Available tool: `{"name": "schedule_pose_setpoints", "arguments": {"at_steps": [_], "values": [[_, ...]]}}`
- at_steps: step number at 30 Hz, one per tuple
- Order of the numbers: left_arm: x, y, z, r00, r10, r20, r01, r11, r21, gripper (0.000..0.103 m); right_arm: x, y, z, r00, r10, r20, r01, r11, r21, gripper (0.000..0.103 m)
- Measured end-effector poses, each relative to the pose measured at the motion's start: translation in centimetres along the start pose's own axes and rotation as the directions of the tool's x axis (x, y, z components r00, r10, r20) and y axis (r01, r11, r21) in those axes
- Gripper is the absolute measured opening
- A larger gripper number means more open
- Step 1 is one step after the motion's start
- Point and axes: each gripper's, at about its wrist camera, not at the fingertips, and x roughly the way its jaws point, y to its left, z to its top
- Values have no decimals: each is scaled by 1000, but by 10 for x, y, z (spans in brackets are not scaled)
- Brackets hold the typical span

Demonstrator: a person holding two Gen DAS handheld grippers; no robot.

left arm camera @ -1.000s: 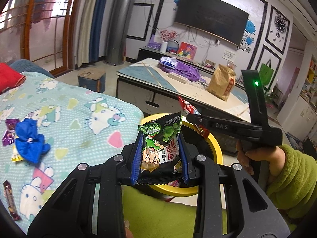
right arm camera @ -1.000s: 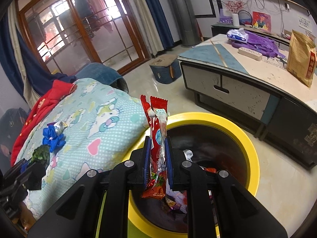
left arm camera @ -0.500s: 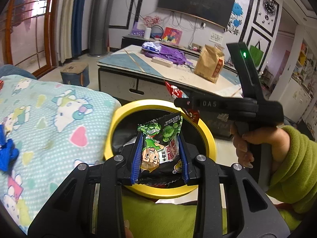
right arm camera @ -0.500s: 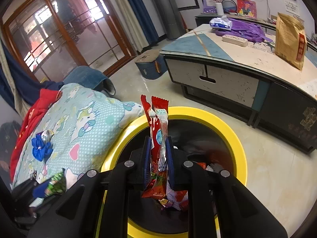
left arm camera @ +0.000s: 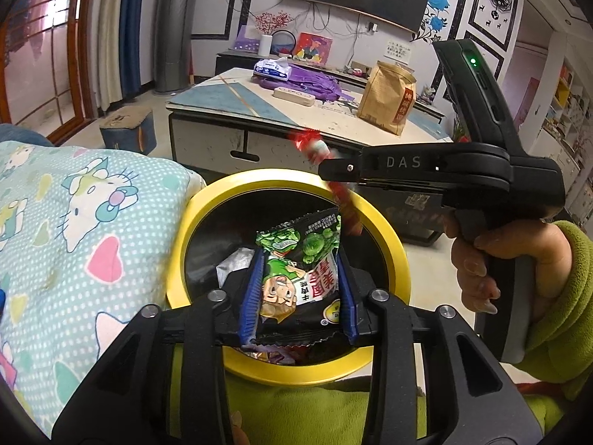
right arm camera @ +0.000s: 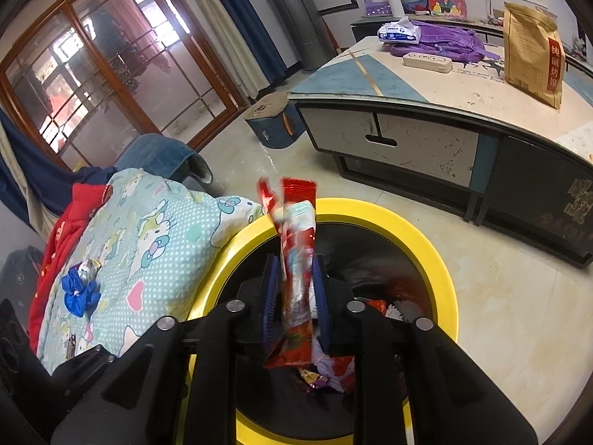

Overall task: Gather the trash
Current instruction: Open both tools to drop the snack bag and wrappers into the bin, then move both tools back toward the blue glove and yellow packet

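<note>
- Our left tool (left arm camera: 296, 293) is opening around a green-and-black foil snack packet (left arm camera: 300, 278) above the yellow-rimmed round bin (left arm camera: 389, 259).
- Our right tool (right arm camera: 294, 304) is opening; its long red plastic wrapper (right arm camera: 296, 256) slips binward.
- Wrappers already lie inside the bin; a crumpled blue wrapper (right arm camera: 79, 293) waits on the bed beside it.

So the bed (right arm camera: 159, 244) has a light teal cartoon-cat cover, and lying on it there's a crumpled blue wrapper (right arm camera: 79, 293) with a small silvery one (right arm camera: 89, 266) touching its top edge, plus a red garment (right arm camera: 63, 237) along the far side. The yellow-rimmed bin (right arm camera: 441, 270) sits on the pale floor (right arm camera: 493, 296) right against the bed. The table (right arm camera: 426, 85) carries a brown paper bag (right arm camera: 533, 33), a purple bag (right arm camera: 441, 42), a tissue pack (right arm camera: 398, 33) and a power strip (right arm camera: 428, 62).
</note>
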Motion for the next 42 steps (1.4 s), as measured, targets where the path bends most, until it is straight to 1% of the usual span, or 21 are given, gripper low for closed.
{"name": "schedule_pose_setpoints", "arguments": {"at_steps": [2, 4, 6, 7, 9, 10, 12, 13, 14, 20, 28, 33, 36, 42], "values": [[0, -1, 0, 1000, 0, 4, 0, 1000, -2, 32, -1, -1, 1, 1000, 0, 4, 0, 1000, 8, 31], [0, 0, 1, 1000, 4, 7, -4, 1000, -7, 37, -2, -2, 1, 1000, -2, 11, 2, 1000, 16, 35], [-3, 1, 0, 1000, 7, 12, -7, 1000, -16, 55, -3, -2, 2, 1000, 1, 18, -2, 1000, 22, 37], [-4, 3, 0, 1000, 6, 14, -6, 1000, -24, 59, -4, -2, 2, 1000, 2, 22, -3, 1000, 24, 40], [-7, 5, -1, 1000, 7, 19, -7, 999, -39, 75, -6, -1, 3, 1000, 1, 29, -2, 1000, 22, 44], [-8, 6, -1, 1000, 9, 22, -8, 999, -46, 79, -6, -1, 3, 999, -1, 32, 0, 1000, 21, 46], [-11, 7, -1, 999, 17, 28, -15, 998, -54, 89, -7, 1, 2, 999, 4, 33, -4, 1000, 19, 48], [-13, 8, -1, 999, 22, 31, -20, 998, -57, 91, -8, 1, 2, 999, 3, 36, -4, 1000, 19, 49], [-14, 9, 0, 999, 26, 34, -24, 998, -61, 92, -8, 1, 2, 999, 4, 37, -4, 1000, 19, 52], [-22, 12, 3, 998, 60, 36, -58, 995, -77, 92, -12, 7, 2, 999, 10, 50, -10, 1000, 7, 57], [-40, 24, 0, 993, 101, 58, -94, 990, -105, 92, -19, 24, 0, 997, 28, 66, -25, 999, -43, 58], [-53, 31, -3, 988, 134, 83, -124, 985, -119, 92, -22, 40, -3, 997, 38, 71, -32, 995, -92, 59], [-63, 35, -4, 980, 166, 106, -153, 981, -116, 92, -23, 48, -5, 996, 50, 70, -41, 992, -116, 59], [-88, 50, -7, 954, 258, 151, -238, 962, -137, 92, -28, 73, -11, 993, 78, 86, -62, 982, -176, 59]]}}
